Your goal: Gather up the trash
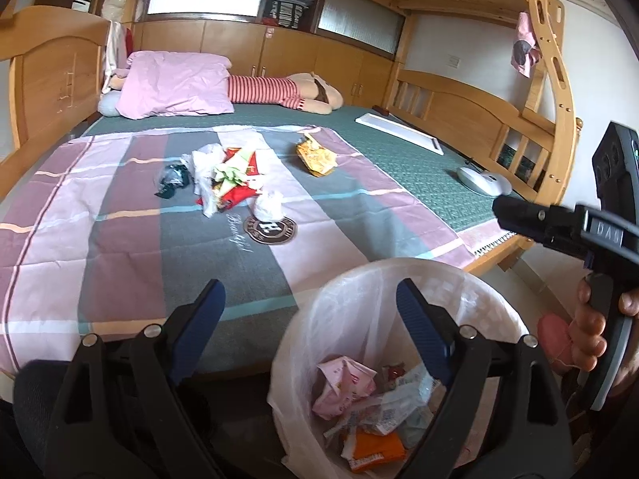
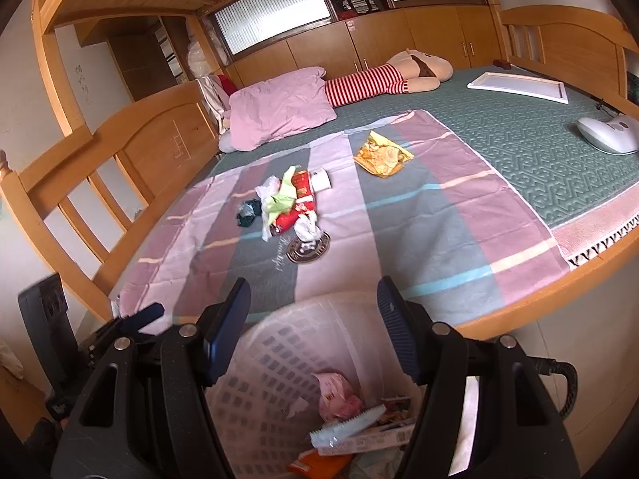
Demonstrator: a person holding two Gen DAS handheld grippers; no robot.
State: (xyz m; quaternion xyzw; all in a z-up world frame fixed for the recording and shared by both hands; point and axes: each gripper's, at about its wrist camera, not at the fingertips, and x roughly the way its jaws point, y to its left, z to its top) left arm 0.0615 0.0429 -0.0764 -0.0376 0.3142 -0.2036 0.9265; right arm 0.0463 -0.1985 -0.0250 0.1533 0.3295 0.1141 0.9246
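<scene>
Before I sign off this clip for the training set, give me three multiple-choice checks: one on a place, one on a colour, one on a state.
1. Where does the yellow snack wrapper lie?
A. in the bin
B. on the striped sheet, apart from the trash pile
C. on the pillow

2. What colour is the pillow?
A. pink
B. blue
C. white

3. How do the two grippers stand?
A. both open and empty
B. both shut on trash
C. only the left holds a wrapper

Answers:
1. B: it sits alone on the striped sheet, right of the trash pile.
2. A: its cover is pink.
3. A: the left gripper and right gripper show spread fingers with nothing between, above the bin.
</scene>
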